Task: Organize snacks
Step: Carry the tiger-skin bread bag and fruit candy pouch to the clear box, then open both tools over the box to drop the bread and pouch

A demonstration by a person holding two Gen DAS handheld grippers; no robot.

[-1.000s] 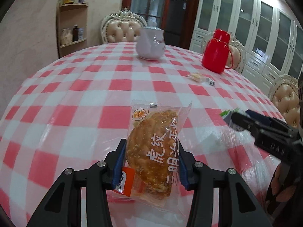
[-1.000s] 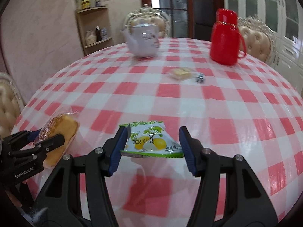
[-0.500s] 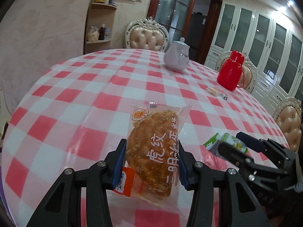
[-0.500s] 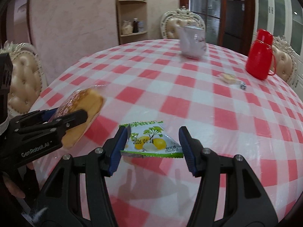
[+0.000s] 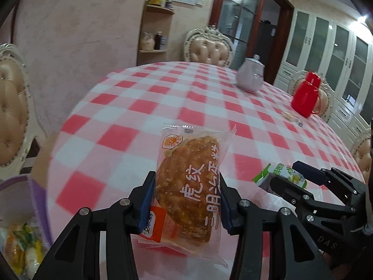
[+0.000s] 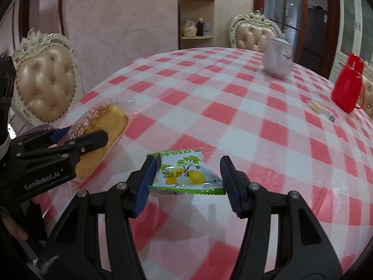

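My left gripper is shut on a clear-wrapped brown bread cake with Chinese print, held above the checkered table. It also shows in the right wrist view at the left. My right gripper is shut on a small green snack packet with yellow fruit on it, which also shows in the left wrist view at the right. A purple-rimmed container with several wrapped snacks sits at the lower left, off the table's edge.
On the far side of the table stand a white teapot and a red thermos jug, with a small wrapped snack beside them. Padded chairs ring the table. A corner shelf stands by the wall.
Both grippers have swung left and back with their snacks still held. The table's left edge, a chair and the purple-rimmed container have come into view.
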